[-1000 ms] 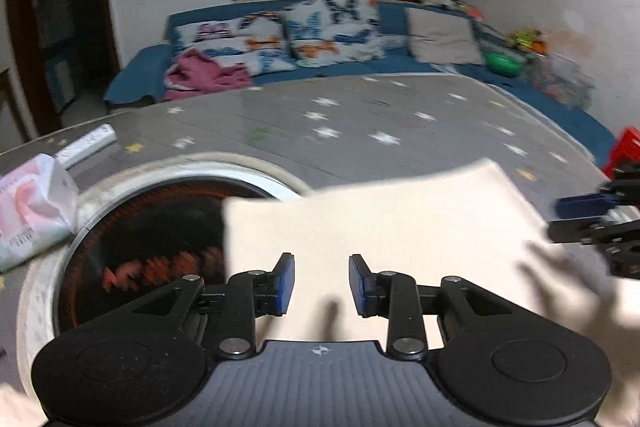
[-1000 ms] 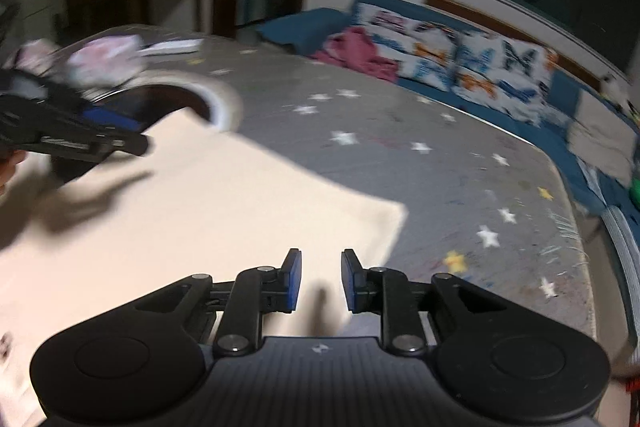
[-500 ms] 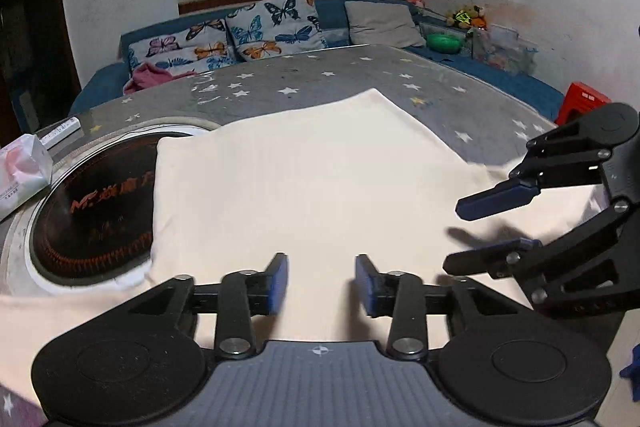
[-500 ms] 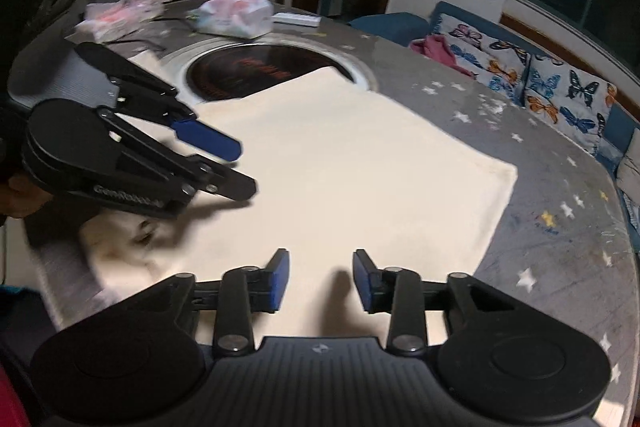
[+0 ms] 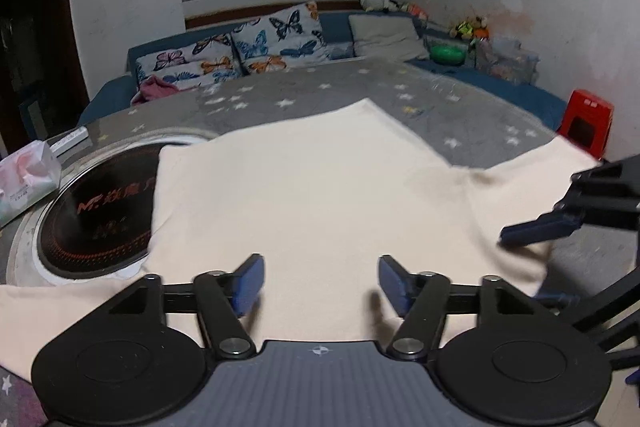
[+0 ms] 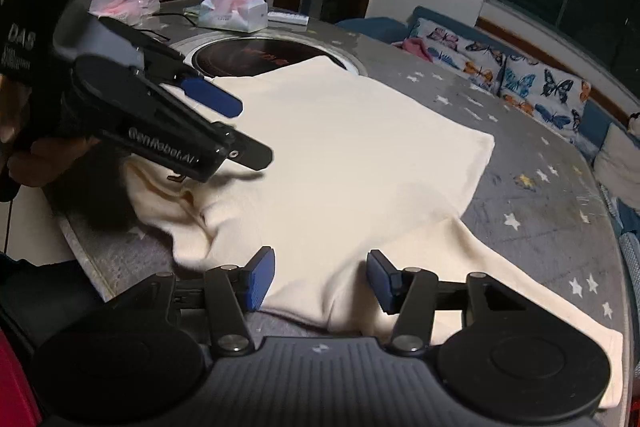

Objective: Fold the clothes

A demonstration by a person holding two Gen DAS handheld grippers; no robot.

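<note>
We are watching the grey star-patterned table [image 5: 460, 107], where a cream garment [image 5: 320, 195] is lying flat by the near edge, overlapping the round inset burner [image 5: 100, 215]. Both the left gripper [image 5: 320, 279] and right gripper [image 6: 320, 279] are hovering with jaws wide, gripping nothing.
</note>
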